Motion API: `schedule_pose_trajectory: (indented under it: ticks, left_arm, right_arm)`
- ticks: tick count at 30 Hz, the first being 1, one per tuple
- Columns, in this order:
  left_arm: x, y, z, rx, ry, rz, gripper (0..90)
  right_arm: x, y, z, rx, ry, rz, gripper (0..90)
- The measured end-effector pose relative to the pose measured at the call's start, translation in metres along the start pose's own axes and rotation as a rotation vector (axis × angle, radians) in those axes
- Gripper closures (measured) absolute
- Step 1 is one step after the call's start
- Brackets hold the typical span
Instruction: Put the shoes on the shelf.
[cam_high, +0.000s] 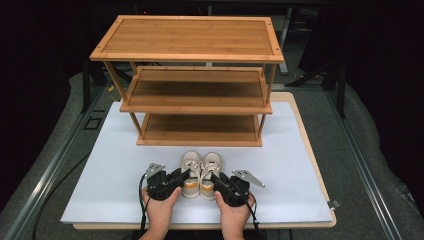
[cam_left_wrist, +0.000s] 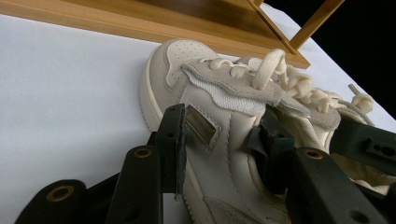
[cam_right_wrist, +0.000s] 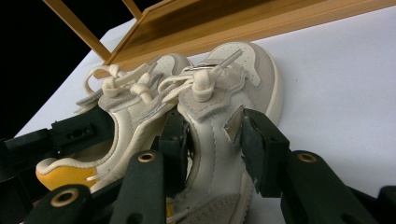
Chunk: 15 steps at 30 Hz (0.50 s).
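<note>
On top of a wooden tabletop (cam_high: 309, 150) sits a white sheet (cam_high: 115, 170), dark room all around, grey floor at the sides. At the far end stands a bamboo three-tier shoe rack (cam_high: 187, 55). Just in front of its bottom shelf sit two cream sneakers side by side, touching, toes toward the rack, heels toward the person, so lengthwise they run front-to-back. Left tongs (cam_high: 176, 178) are clamped on the left sneaker (cam_high: 190, 172), right tongs (cam_high: 218, 181) on the right sneaker (cam_high: 210, 172), each across the sides.
</note>
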<state>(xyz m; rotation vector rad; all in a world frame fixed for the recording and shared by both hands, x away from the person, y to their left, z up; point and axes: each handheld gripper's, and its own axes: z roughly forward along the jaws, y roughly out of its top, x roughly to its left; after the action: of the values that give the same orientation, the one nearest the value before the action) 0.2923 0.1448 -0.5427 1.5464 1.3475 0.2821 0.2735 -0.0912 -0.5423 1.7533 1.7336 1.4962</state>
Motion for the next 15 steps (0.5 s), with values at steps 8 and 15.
schedule_pose_trajectory:
  ticks: [8,15]
  left_arm:
    - [0.0007,0.0015,-0.0019,-0.004,-0.003,-0.003,60.0]
    - [-0.0003,0.004,-0.0054,-0.014,-0.01,-0.006,60.0]
  right_arm:
    - [0.0008,0.0005,-0.002,0.017,0.013,0.015,62.4]
    - [0.003,0.0023,-0.0024,-0.021,0.02,0.023,62.4]
